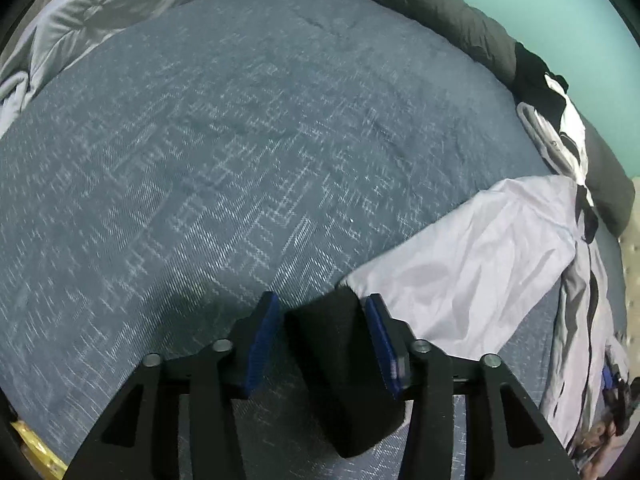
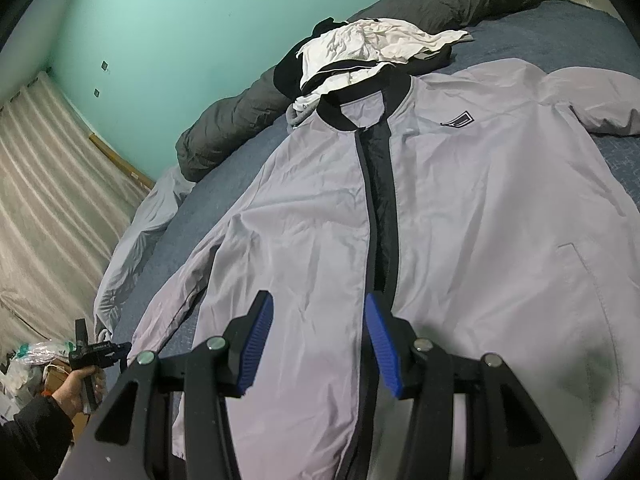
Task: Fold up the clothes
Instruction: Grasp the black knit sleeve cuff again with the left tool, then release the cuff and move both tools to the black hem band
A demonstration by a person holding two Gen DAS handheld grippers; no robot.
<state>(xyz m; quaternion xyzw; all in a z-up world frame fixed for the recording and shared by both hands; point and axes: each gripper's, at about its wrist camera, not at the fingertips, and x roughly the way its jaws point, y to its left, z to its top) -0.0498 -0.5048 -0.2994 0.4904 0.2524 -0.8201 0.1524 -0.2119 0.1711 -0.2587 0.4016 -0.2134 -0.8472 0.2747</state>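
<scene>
A lilac zip jacket (image 2: 480, 200) with black collar and zip band lies front-up on the blue bedspread (image 1: 240, 140). One sleeve (image 1: 472, 264) stretches across the bed to its black cuff (image 1: 340, 380). That cuff sits between the blue pads of my left gripper (image 1: 320, 340) and spans from one pad to the other, so the gripper is shut on it. The same gripper (image 2: 100, 352) shows small at the bed's edge, held by a hand (image 2: 76, 388). My right gripper (image 2: 318, 340) hovers open over the jacket's lower front, just left of the zip, with nothing between its fingers.
A pile of white and black clothes (image 2: 372, 48) lies beyond the jacket's collar. A dark grey duvet (image 2: 232, 128) runs along the teal wall. Crumpled pale grey bedding (image 1: 100, 12) lies at the bed's far side. A striped curtain (image 2: 40, 200) hangs beside the bed.
</scene>
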